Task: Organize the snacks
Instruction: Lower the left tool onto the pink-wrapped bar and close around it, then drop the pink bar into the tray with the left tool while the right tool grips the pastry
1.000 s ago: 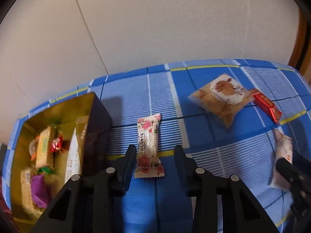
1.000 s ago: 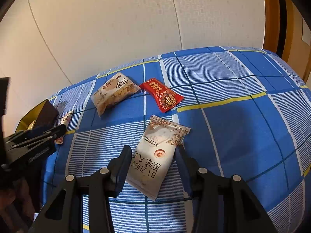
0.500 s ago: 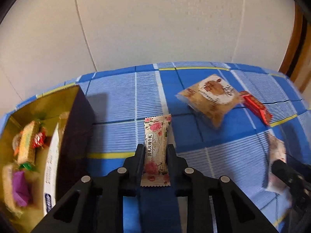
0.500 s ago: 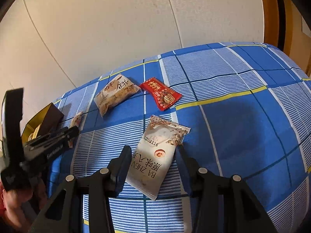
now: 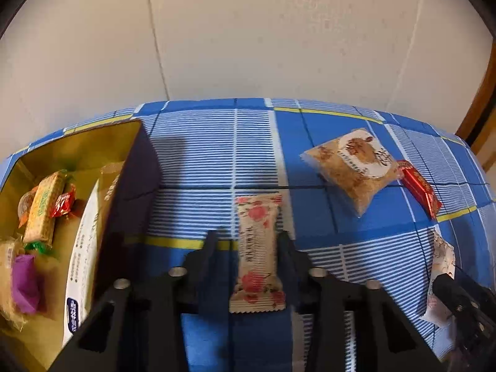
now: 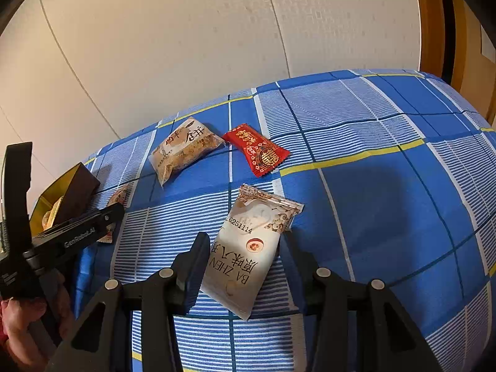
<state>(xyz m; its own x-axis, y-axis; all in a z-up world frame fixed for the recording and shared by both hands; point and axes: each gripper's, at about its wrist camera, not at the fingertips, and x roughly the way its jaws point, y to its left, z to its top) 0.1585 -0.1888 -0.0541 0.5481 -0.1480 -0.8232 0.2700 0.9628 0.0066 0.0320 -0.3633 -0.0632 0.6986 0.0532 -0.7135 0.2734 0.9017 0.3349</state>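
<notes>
A floral candy bar point(image 5: 257, 248) lies on the blue checked cloth between the fingers of my left gripper point(image 5: 248, 238). Its jaws are opening: the right finger touches the wrapper, while a strip of cloth shows between the left finger and the bar. My right gripper point(image 6: 245, 241) is shut on a white "BA ZHEN" packet point(image 6: 248, 248), with a finger against each long edge. The dark box with a gold inside point(image 5: 124, 186) stands left of the bar and holds several wrapped snacks. From the right wrist view, the left gripper point(image 6: 114, 210) is at the far left.
A brown pastry bag point(image 5: 353, 164) and a red packet point(image 5: 418, 186) lie at the back right of the cloth. A pale wall rises just behind the surface. A wooden frame point(image 6: 434, 24) stands at the right. A hand point(image 6: 18, 313) holds the left gripper's handle.
The left jaws closed in on the floral bar, then widened a little on its left side. The right gripper and its packet have not moved.
</notes>
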